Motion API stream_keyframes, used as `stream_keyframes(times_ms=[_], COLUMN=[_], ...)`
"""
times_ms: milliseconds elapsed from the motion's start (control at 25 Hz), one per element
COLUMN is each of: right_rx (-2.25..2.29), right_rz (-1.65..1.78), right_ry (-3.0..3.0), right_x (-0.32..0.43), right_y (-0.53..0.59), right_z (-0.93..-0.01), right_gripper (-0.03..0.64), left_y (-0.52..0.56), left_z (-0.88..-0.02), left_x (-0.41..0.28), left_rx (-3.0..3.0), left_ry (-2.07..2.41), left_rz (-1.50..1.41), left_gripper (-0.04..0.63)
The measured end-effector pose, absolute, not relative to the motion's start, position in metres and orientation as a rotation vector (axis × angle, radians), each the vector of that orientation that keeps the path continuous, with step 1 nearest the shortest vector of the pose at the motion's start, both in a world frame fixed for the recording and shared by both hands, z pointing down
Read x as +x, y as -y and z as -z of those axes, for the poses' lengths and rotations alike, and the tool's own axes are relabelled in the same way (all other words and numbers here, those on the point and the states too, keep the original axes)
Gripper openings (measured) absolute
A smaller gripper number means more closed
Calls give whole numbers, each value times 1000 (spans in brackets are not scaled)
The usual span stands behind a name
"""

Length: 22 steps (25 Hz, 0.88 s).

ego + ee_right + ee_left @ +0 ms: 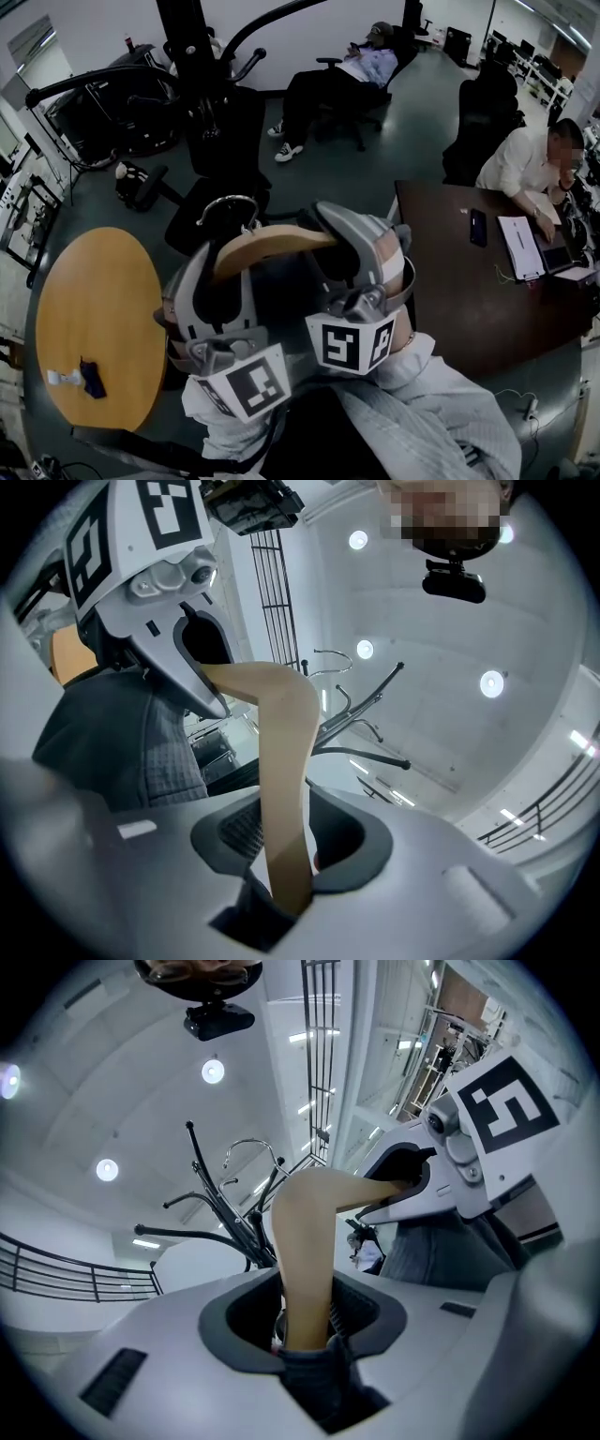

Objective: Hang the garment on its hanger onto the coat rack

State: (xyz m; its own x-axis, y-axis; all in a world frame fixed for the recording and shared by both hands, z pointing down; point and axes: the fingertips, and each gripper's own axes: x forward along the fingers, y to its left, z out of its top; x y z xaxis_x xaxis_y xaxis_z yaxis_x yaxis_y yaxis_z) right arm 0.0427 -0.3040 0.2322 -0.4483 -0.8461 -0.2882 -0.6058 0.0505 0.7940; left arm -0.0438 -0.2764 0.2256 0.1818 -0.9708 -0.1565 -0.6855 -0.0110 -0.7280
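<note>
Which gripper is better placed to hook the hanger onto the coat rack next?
Left, probably. Both grip the wooden hanger, but in the head view the left gripper sits nearer the metal hook and the coat rack than the right gripper.

Your hanger [272, 242] is pale wood, smooth and matt, and its hook [230, 197] is bright polished metal. The garment [164, 752] is grey cloth with a fine grid weave. The left gripper [305, 1312] and right gripper [286, 846] look like matt grey plastic. At upper left, the coat rack [192, 56] is black, faintly glossy metal. At lower left, the round table [94, 309] has a satin wood top.
</note>
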Motion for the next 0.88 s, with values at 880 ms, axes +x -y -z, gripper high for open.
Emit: stream_keyframes(times_ms=[880], right_rx=[1548], right_rz=[1325], right_ry=[2018], right_x=[26], right_y=[425], right_z=[-222], right_gripper=[112], left_y=[403], left_z=[-216], left_x=[-63], left_rx=[-1793], left_ry=[-1506], left_rz=[469], left_gripper=[135])
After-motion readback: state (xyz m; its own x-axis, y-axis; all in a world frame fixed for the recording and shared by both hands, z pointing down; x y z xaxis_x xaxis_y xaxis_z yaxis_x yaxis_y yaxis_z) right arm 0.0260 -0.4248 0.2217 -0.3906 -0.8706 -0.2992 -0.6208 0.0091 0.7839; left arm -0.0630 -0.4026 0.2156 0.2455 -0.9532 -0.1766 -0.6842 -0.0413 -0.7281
